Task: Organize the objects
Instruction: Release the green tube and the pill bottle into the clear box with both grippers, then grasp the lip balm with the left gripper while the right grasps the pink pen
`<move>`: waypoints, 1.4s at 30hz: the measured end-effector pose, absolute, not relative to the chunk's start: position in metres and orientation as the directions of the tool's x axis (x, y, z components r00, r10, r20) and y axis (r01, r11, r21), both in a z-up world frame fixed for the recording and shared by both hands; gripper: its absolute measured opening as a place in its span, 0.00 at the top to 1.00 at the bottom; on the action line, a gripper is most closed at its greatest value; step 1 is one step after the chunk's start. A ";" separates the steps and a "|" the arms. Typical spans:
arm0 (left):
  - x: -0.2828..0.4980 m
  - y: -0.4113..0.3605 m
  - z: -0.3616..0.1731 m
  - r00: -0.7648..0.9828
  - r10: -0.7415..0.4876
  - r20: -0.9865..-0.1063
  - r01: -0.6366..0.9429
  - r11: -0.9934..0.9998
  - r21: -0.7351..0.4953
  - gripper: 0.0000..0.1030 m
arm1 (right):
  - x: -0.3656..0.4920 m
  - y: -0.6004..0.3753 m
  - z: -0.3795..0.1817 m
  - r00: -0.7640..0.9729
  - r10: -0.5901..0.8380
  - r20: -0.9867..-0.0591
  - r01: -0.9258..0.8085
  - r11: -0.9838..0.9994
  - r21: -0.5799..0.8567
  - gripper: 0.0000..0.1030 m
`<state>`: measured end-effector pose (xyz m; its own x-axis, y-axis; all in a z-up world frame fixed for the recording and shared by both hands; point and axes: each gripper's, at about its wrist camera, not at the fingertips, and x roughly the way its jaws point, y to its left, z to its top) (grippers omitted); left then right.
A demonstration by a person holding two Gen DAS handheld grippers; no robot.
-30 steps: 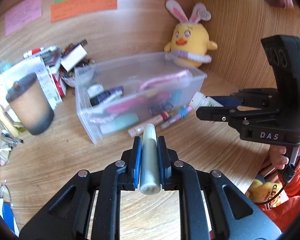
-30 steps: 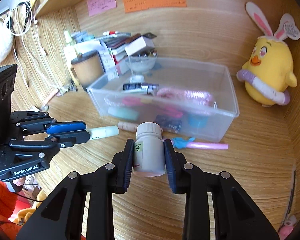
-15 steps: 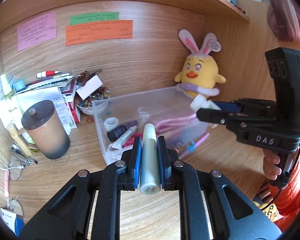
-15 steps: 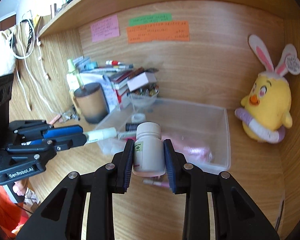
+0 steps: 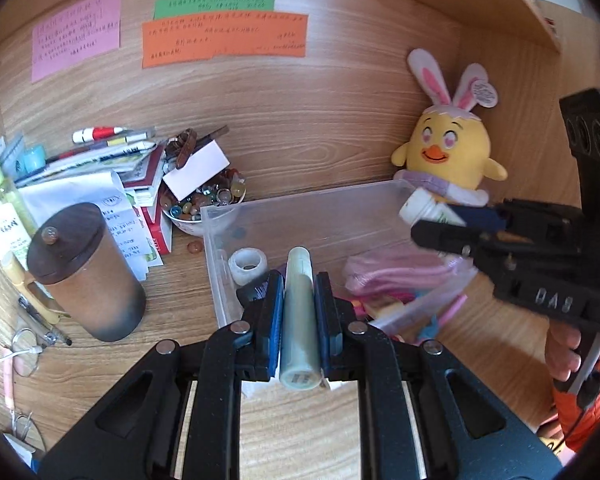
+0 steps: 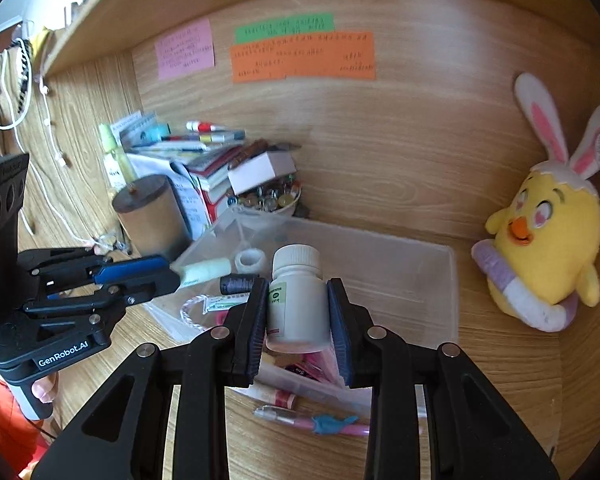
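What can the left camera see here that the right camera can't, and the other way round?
Only the left view: the glasses lying on the desk. Only the right view: the pen and the small tube in front of the bin. Both: the clear bin, the chick toy, the brown cup, the left gripper clamping a tube, and the right gripper clamping a bottle.

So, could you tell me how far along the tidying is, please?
Done: the bin already holds a tape roll and pink items. In hand: the left tongs grip a tube, the right tongs a white bottle, both near the bin. Left: a pen on the desk.
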<state>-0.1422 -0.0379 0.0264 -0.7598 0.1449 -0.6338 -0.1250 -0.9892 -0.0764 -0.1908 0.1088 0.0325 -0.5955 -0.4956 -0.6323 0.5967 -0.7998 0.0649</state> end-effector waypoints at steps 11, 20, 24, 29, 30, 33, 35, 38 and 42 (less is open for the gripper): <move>-0.174 -0.040 0.003 -0.716 0.158 -0.680 -0.106 -0.987 -0.118 0.86 | -0.216 0.087 -0.006 -0.526 -0.465 -0.712 0.602 -0.795 0.074 0.74; -0.167 -0.037 0.009 -0.734 0.149 -0.663 -0.101 -0.989 -0.110 0.82 | -0.211 0.086 -0.003 -0.513 -0.462 -0.723 0.622 -0.781 0.057 0.71; -0.155 -0.035 0.019 -0.756 0.138 -0.640 -0.100 -0.990 -0.095 0.60 | -0.193 0.097 0.011 -0.544 -0.476 -0.691 0.625 -0.780 0.045 0.62; -0.132 -0.031 0.028 -0.784 0.122 -0.608 -0.101 -0.992 -0.069 0.45 | -0.163 0.118 0.026 -0.589 -0.479 -0.651 0.619 -0.785 0.018 0.52; -0.127 -0.031 0.030 -0.787 0.122 -0.604 -0.104 -0.992 -0.066 0.42 | -0.159 0.123 0.027 -0.593 -0.480 -0.646 0.618 -0.786 0.016 0.50; -0.114 -0.028 0.031 -0.790 0.122 -0.601 -0.112 -0.992 -0.054 0.34 | -0.147 0.139 0.030 -0.602 -0.480 -0.639 0.611 -0.791 0.019 0.47; -0.104 -0.025 0.028 -0.786 0.125 -0.606 -0.123 -0.991 -0.045 0.30 | -0.141 0.147 0.027 -0.602 -0.471 -0.644 0.606 -0.795 0.016 0.45; -0.094 -0.019 0.018 -0.769 0.133 -0.626 -0.141 -0.989 -0.037 0.27 | -0.134 0.156 0.018 -0.597 -0.456 -0.660 0.607 -0.794 -0.001 0.38; -0.095 -0.009 -0.003 -0.720 0.142 -0.679 -0.153 -0.987 -0.043 0.27 | -0.133 0.159 -0.004 -0.558 -0.430 -0.710 0.614 -0.789 -0.004 0.36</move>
<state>-0.0948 -0.0095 -0.0033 -0.7204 0.1416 -0.6790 -0.1533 -0.9872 -0.0432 -0.1331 0.1587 -0.0040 -0.5578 -0.4304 -0.7096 0.6143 -0.7890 -0.0043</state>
